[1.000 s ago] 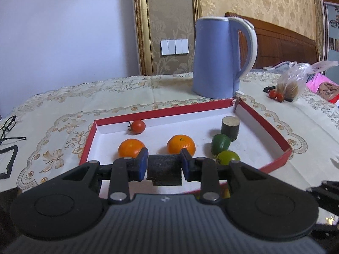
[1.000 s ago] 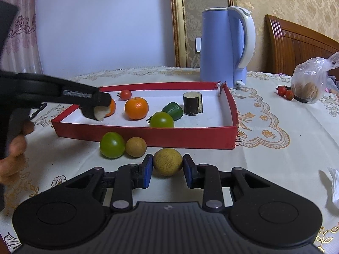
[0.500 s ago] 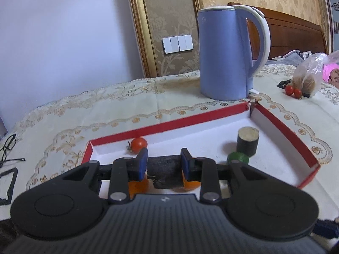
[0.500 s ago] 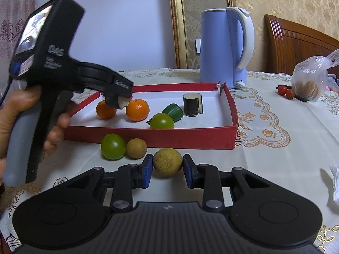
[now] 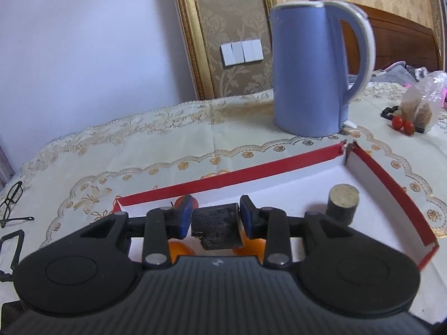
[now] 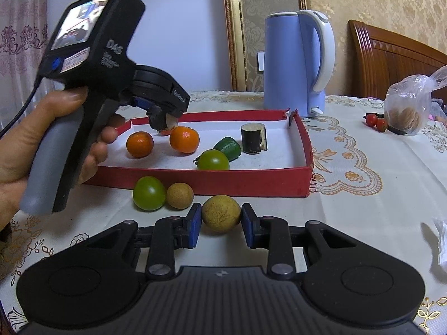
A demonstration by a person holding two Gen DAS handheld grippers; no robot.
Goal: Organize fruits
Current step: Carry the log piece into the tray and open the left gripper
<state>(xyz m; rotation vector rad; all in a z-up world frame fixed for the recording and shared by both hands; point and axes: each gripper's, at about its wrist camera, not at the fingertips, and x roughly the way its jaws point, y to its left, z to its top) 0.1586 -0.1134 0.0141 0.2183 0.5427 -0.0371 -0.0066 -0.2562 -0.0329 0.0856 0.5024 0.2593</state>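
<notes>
Our left gripper (image 5: 215,220) pinched a dark chunk (image 5: 216,229) above the red tray (image 6: 251,178); we judged placing underway, needing lowering and release. Our right gripper (image 6: 221,224) bracketed a tan fruit (image 6: 221,213), apparently gripping it.

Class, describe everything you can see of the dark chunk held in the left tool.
The dark chunk is blackish, rough and matte, with a ragged lower edge; the right wrist view shows a pale cut face. What it is cannot be told. The left tool clamps it between blue pads, above the red tray, over the two oranges near a small tomato.
</notes>
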